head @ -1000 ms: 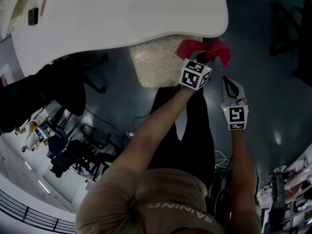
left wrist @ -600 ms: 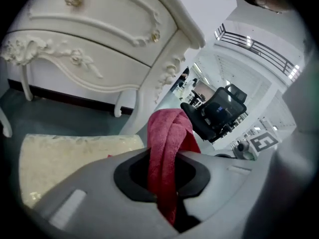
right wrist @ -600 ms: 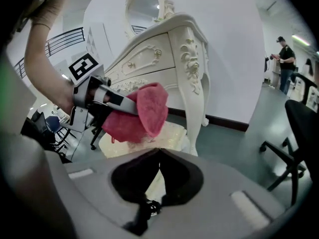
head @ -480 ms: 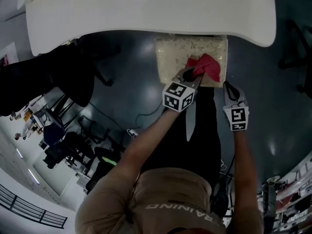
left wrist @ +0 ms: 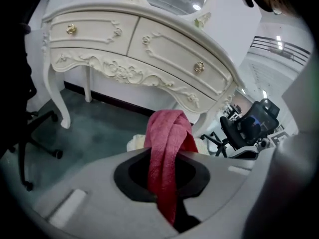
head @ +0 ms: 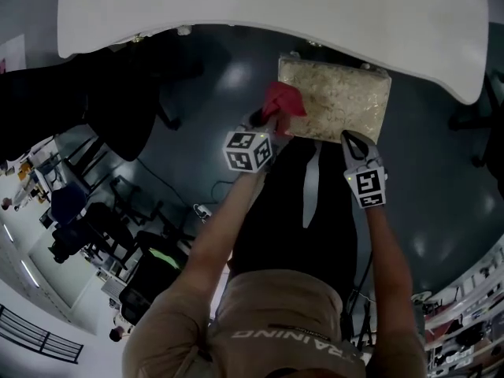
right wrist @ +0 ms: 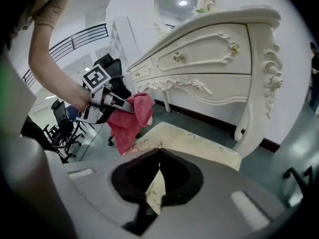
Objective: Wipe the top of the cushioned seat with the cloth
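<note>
Left tongs [head: 261,121], which I steer from afar, are clamped on the red cloth [head: 283,101], which hangs at the left edge of the cushioned seat [head: 339,97], while my right tongs [head: 349,136] are pressed together, empty, just over its near edge.

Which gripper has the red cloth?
The left gripper, its jaws clamped on the red cloth; the right gripper is shut on nothing.

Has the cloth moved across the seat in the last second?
Yes: the cloth, shut in the left claw, went from the right end of the seat to its left edge, head view.
</note>
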Demonstrator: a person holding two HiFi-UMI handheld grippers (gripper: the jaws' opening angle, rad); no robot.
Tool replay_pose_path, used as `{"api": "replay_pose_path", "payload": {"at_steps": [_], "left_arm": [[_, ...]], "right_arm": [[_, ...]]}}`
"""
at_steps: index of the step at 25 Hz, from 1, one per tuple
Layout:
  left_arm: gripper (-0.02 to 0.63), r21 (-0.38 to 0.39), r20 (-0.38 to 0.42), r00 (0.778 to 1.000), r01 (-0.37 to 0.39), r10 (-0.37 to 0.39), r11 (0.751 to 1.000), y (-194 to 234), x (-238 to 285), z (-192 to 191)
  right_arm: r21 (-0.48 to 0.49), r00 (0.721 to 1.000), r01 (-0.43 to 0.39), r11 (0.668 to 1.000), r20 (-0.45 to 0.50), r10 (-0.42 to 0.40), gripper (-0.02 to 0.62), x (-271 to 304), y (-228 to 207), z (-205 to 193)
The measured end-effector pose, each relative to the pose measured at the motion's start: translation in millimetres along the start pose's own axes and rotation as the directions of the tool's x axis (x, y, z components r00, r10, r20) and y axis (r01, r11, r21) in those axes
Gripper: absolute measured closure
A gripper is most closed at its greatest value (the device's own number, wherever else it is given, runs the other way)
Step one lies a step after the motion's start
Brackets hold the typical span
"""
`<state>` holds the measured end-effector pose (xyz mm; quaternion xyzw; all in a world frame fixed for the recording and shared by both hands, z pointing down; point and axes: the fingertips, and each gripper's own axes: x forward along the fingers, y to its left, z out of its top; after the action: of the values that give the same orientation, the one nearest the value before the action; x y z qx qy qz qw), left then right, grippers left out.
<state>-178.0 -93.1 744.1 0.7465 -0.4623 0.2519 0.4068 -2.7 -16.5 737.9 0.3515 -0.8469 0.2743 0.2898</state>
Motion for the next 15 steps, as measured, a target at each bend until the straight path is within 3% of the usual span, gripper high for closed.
{"api": "replay_pose_path", "payload": {"at_steps": [6, 12, 15], "left_arm": [[0.565, -0.024, -0.010, 0.998, -0.054, 0.054, 0.998, 58.2, -0.4, -7.5], [0.565, -0.003, -0.097, 0.995, -0.040, 0.040, 0.999, 62.9, 34.5, -37.9], [0.565, -0.029, -0.126, 0.992, -0.028, 0.024, 0.999, 58.8, 54.4, -48.0]], "right_arm": [[-0.071, 1.000, -0.007, 0.997, -0.009, 0.006, 0.592, 24.4, 16.0, 12.9], [-0.033, 0.999, -0.005, 0.999, -0.043, 0.004, 0.591, 33.7, 18.6, 7.0], [-0.020, 0.999, 0.004, 1.000, -0.053, -0.005, 0.591, 35.1, 17.5, 2.7]]}}
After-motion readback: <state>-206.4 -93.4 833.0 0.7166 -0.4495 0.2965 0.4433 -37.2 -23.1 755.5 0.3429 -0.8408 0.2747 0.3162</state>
